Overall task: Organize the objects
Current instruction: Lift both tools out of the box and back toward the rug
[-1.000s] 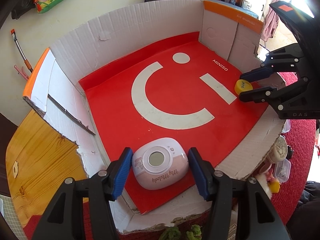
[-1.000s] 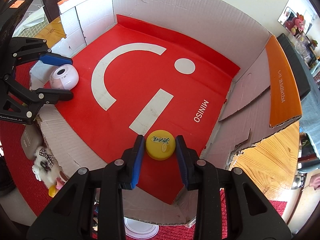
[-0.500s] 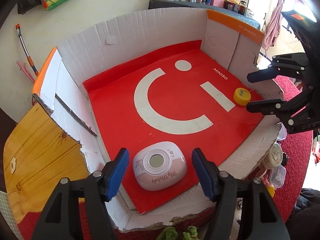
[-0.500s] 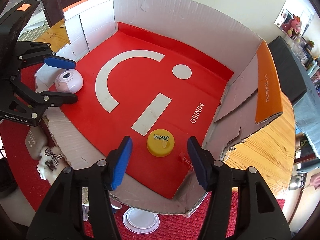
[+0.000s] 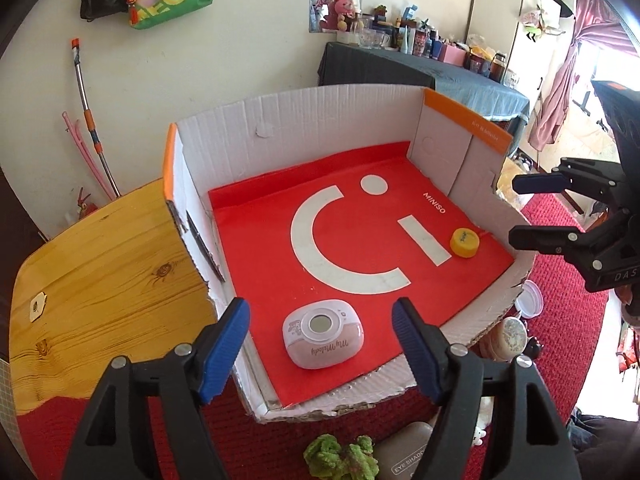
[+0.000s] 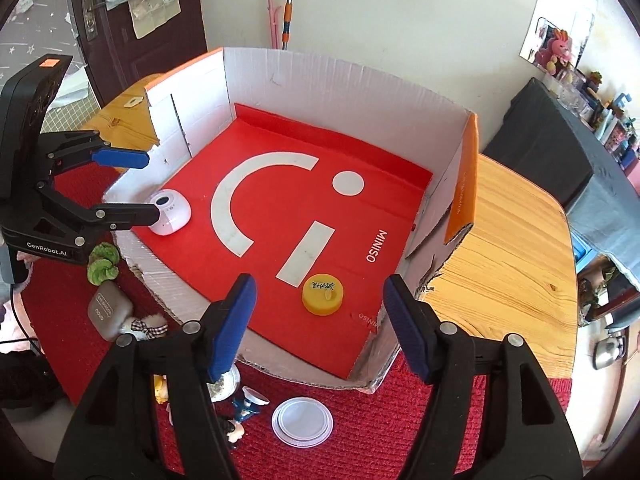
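A pink-and-white My Melody device (image 5: 323, 339) lies on the red floor of an open cardboard box (image 5: 304, 120), near its front-left corner; it also shows in the right wrist view (image 6: 170, 213). A yellow round lid (image 5: 464, 243) lies near the box's right edge, and shows in the right wrist view (image 6: 322, 293). My left gripper (image 5: 320, 344) is open and empty, raised above and behind the device. My right gripper (image 6: 320, 320) is open and empty, raised behind the yellow lid.
The box sits on a wooden table (image 5: 100, 280) over a red rug (image 6: 360, 420). In front of the box lie a green plush (image 5: 340, 460), a grey case (image 6: 109, 312), a white round lid (image 6: 302, 421) and small figures (image 6: 240, 412). Box walls (image 6: 320, 88) rise on three sides.
My right gripper let go of the yellow lid and opened wide. Both grippers have pulled back and up from the box; the device and lid stay on the red floor.
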`<control>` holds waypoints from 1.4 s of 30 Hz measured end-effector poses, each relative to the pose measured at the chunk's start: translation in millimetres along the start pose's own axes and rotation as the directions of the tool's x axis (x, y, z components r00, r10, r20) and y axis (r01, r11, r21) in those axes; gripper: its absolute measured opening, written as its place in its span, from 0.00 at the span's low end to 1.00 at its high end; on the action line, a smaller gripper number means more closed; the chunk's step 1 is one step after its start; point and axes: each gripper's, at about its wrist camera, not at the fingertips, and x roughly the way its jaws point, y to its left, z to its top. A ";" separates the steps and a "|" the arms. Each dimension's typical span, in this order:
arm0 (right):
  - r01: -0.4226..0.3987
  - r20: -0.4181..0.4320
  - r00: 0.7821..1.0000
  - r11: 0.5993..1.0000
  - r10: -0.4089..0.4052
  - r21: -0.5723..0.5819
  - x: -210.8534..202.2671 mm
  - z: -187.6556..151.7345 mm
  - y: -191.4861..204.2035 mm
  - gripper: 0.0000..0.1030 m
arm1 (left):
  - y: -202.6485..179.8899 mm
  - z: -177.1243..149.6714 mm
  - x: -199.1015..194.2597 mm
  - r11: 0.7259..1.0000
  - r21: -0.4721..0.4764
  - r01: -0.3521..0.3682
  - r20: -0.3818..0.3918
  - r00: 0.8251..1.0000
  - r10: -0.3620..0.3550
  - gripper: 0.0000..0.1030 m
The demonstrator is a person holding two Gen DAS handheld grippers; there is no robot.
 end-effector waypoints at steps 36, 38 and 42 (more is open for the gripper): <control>0.125 0.423 0.885 0.975 -0.193 0.181 -101.8 -85.4 56.8 0.95 | -67.7 -89.8 -108.9 0.975 -0.152 -0.160 0.348 0.915 0.205 1.00; 0.135 0.430 0.879 0.973 -0.205 0.189 -100.4 -92.4 62.0 0.95 | -71.5 -97.0 -107.0 0.972 -0.164 -0.167 0.346 0.913 0.215 1.00; 0.137 0.429 0.878 0.970 -0.213 0.202 -93.6 -104.9 70.2 0.95 | -77.6 -112.6 -102.5 0.964 -0.187 -0.187 0.343 0.908 0.242 1.00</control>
